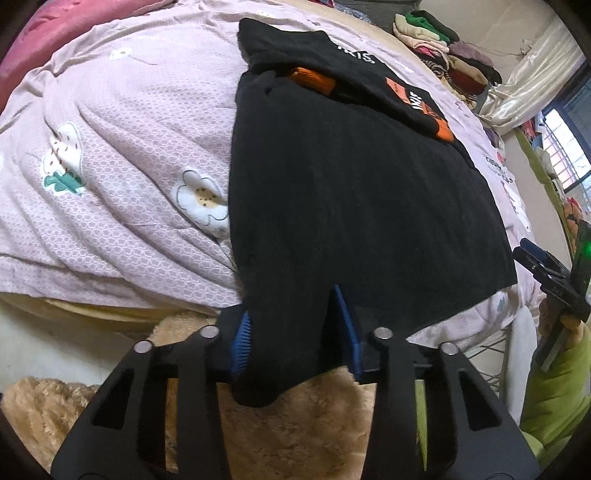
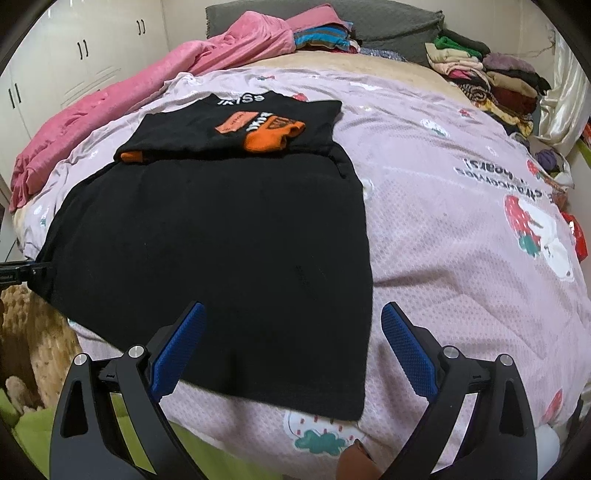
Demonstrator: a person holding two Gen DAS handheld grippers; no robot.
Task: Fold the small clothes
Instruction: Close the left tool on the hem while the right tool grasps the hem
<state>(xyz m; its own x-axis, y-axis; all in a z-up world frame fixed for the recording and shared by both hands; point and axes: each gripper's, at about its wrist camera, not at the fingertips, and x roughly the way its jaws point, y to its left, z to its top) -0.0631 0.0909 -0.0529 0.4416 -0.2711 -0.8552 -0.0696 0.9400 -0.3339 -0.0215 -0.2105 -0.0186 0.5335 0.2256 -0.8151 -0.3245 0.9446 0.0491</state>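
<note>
A black top (image 1: 351, 192) with orange cuffs (image 1: 314, 79) and white lettering lies flat on the lilac quilt (image 1: 129, 155), its sleeves folded across the far part. My left gripper (image 1: 291, 306) is shut on the near left corner of the hem, which is bunched between the blue pads (image 1: 240, 343) and hangs off the bed edge. In the right wrist view the black top (image 2: 221, 229) spreads ahead. My right gripper (image 2: 292, 308) stands open just above the near right corner of the hem, with its fingers (image 2: 406, 350) either side of the cloth and no contact.
Stacks of folded clothes (image 2: 491, 81) line the far right of the bed. A pink blanket (image 2: 122, 103) and a grey pillow (image 2: 388, 26) lie at the back. White cupboards (image 2: 55, 62) stand left. Tan fluffy fabric (image 1: 277, 435) and a green sleeve (image 1: 554, 398) are below the bed edge.
</note>
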